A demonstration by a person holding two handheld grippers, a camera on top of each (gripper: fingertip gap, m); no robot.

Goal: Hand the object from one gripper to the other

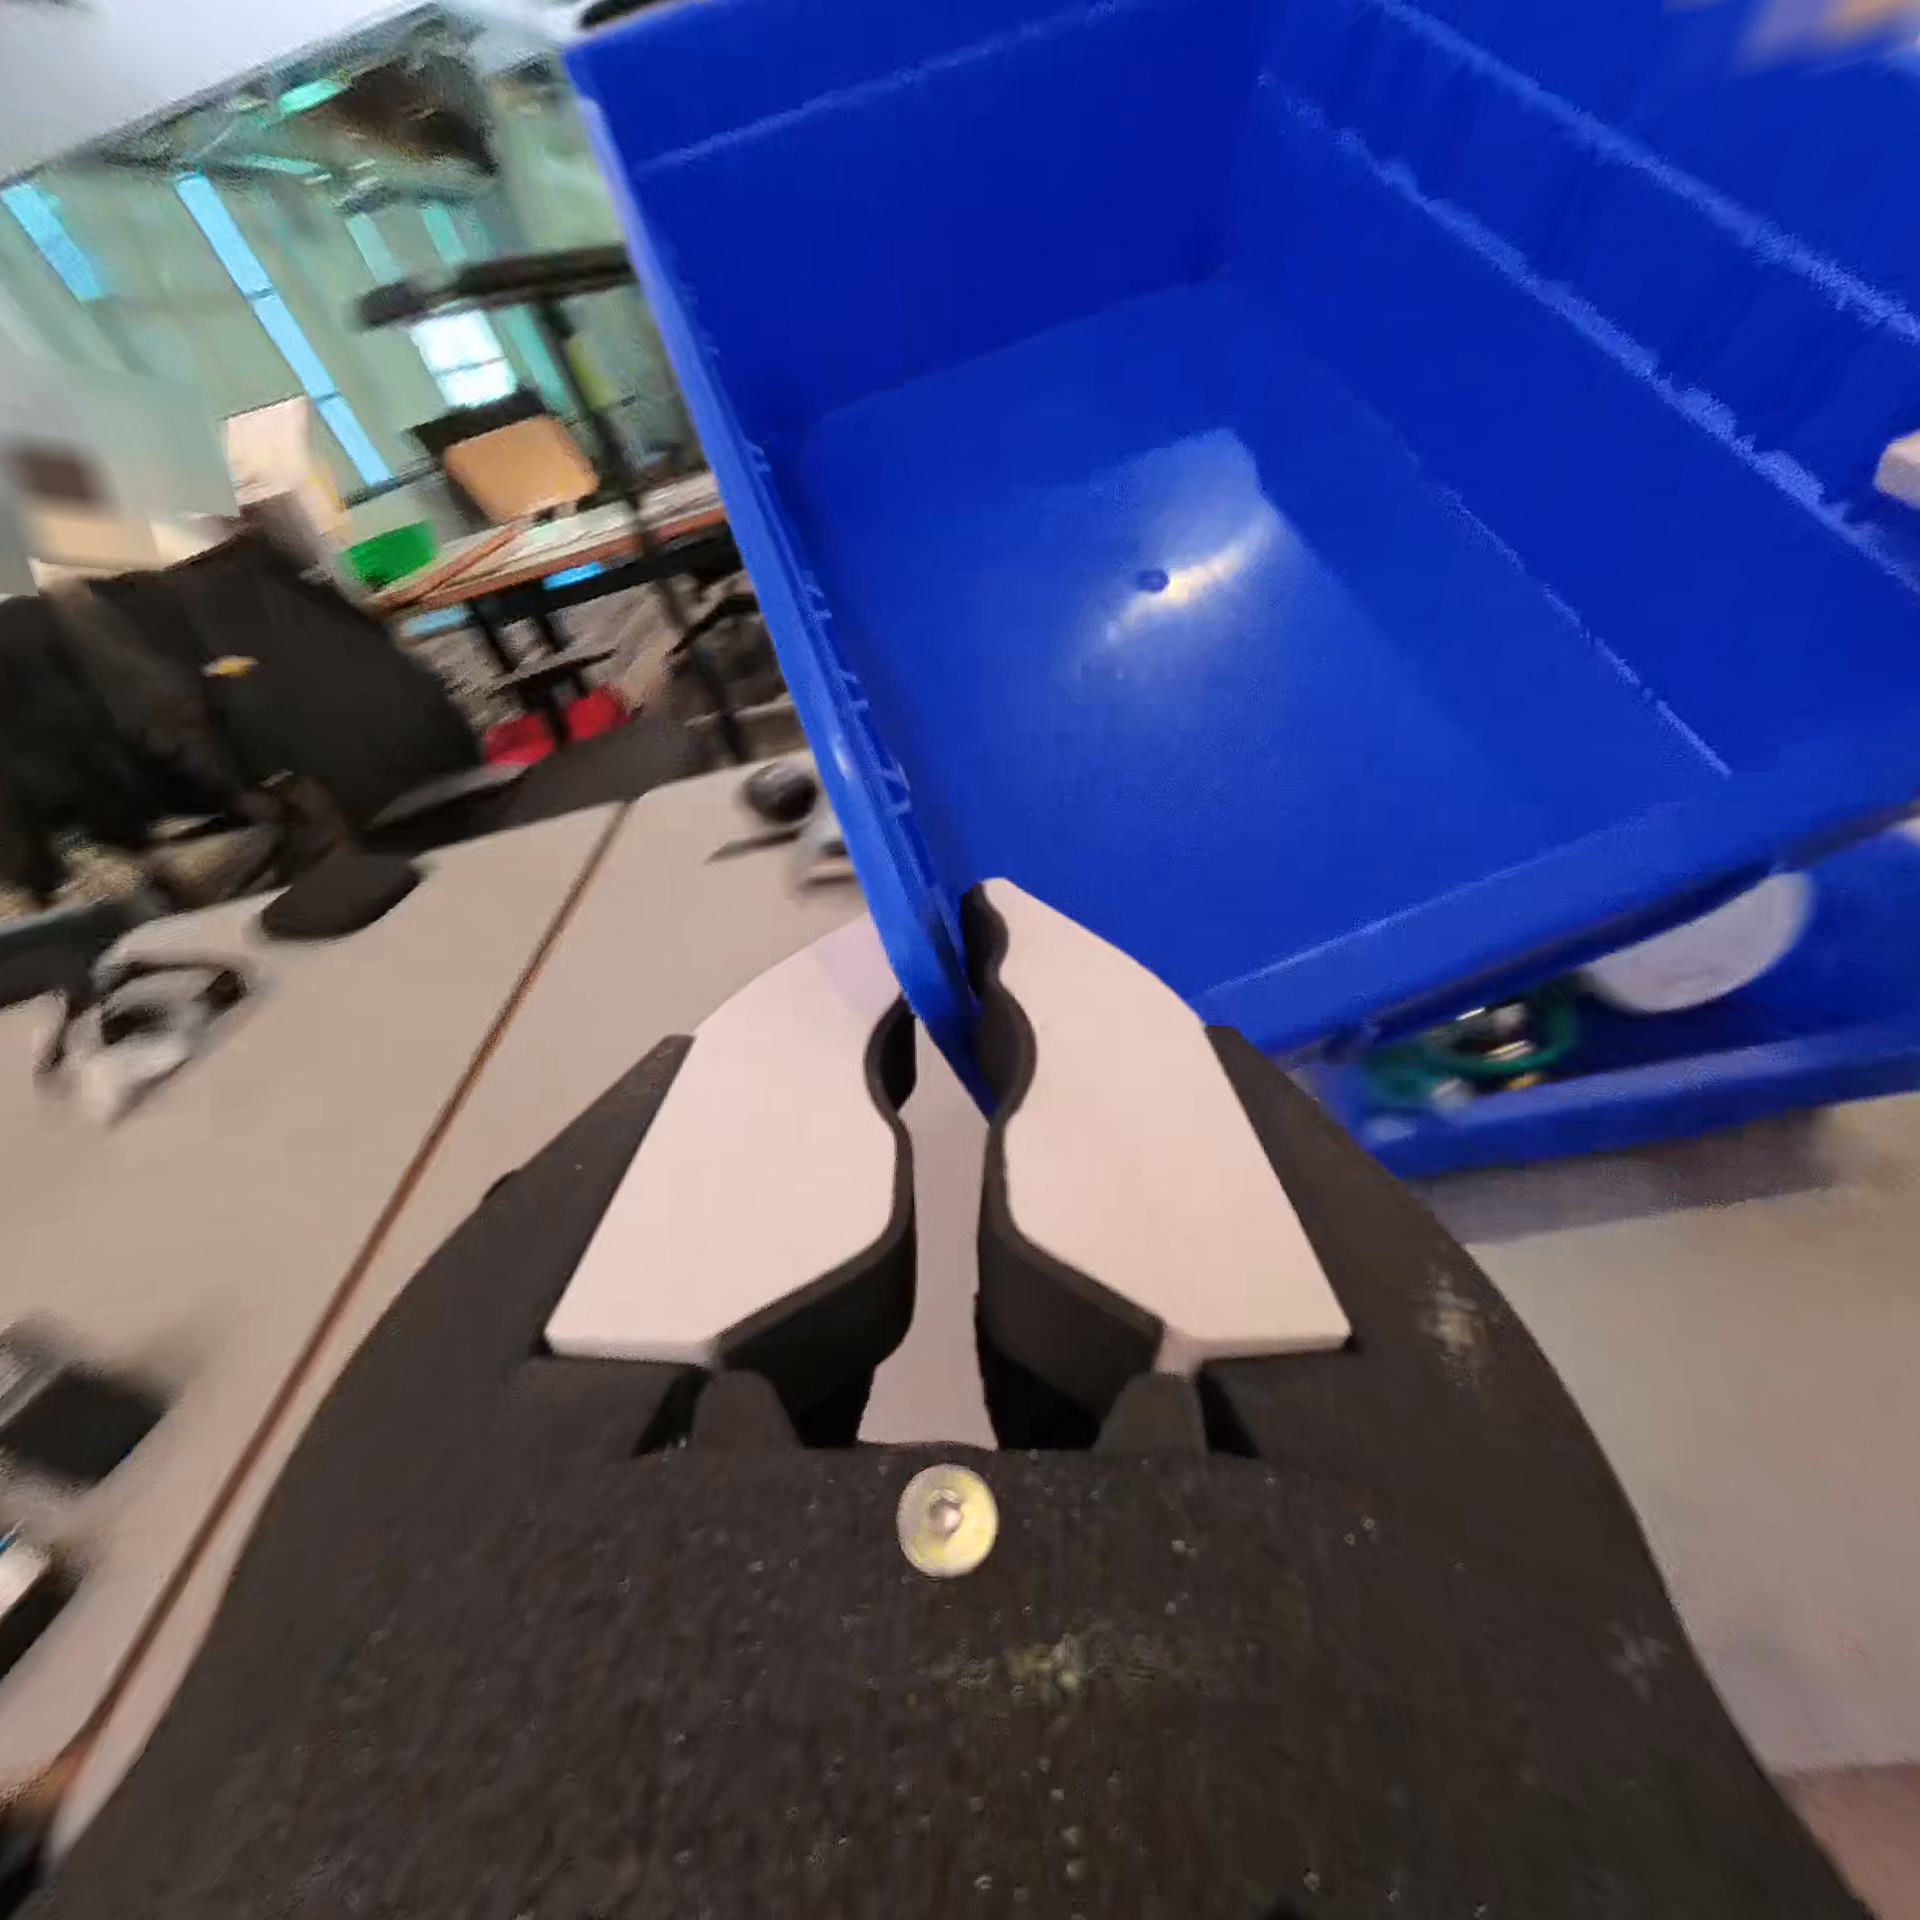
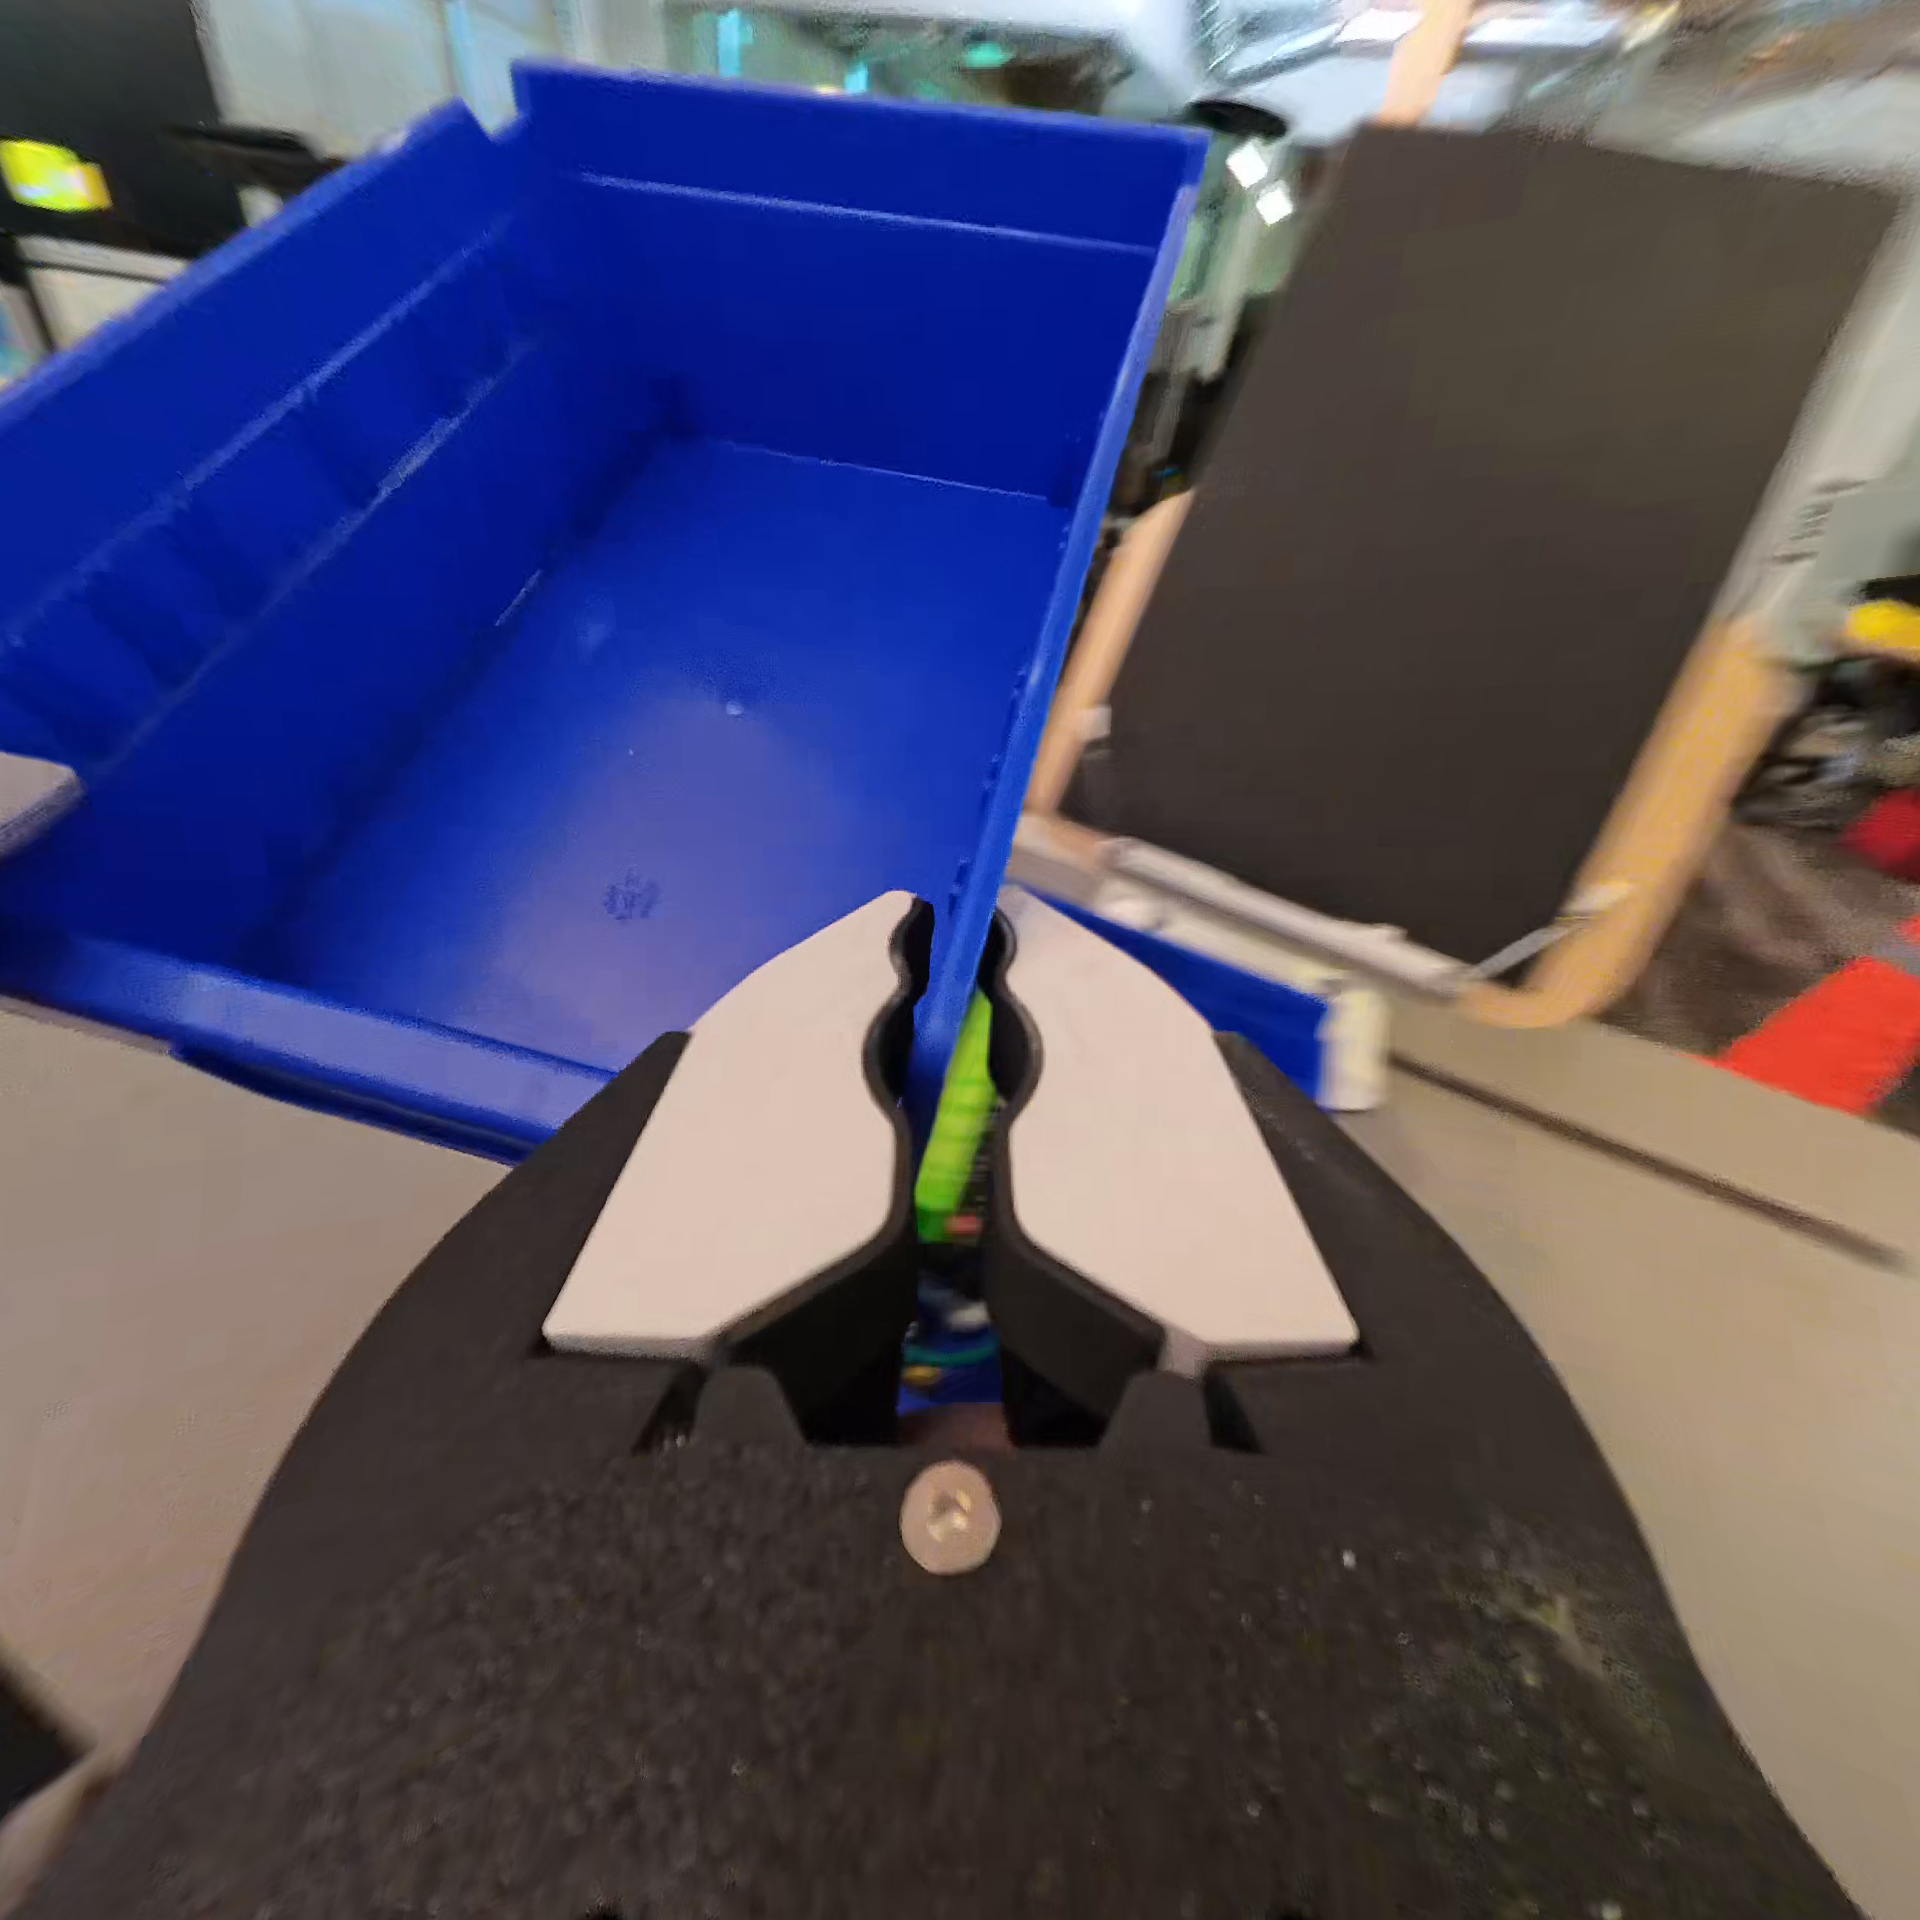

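An empty blue plastic bin (image 1: 1247, 623) is held tilted above the grey table (image 1: 312, 1143). My left gripper (image 1: 961, 914) is shut on the bin's left side wall, near its front corner. My right gripper (image 2: 956, 925) is shut on the opposite, right side wall of the same bin (image 2: 623, 675). A grey fingertip of the right gripper shows at the right edge of the left wrist view (image 1: 1901, 468). A grey fingertip of the left gripper shows at the left edge of the right wrist view (image 2: 31, 800). Both views are motion-blurred.
A second blue bin (image 1: 1558, 1101) sits on the table under the held one, with a white round object (image 1: 1704, 945) and green cable (image 1: 1475, 1049) inside. A green item (image 2: 961, 1122) shows between the right fingers. A dark wood-framed panel (image 2: 1455, 520) stands at right. Chairs and clutter lie at left. My right fingertips sit around 20 cm from my left ones.
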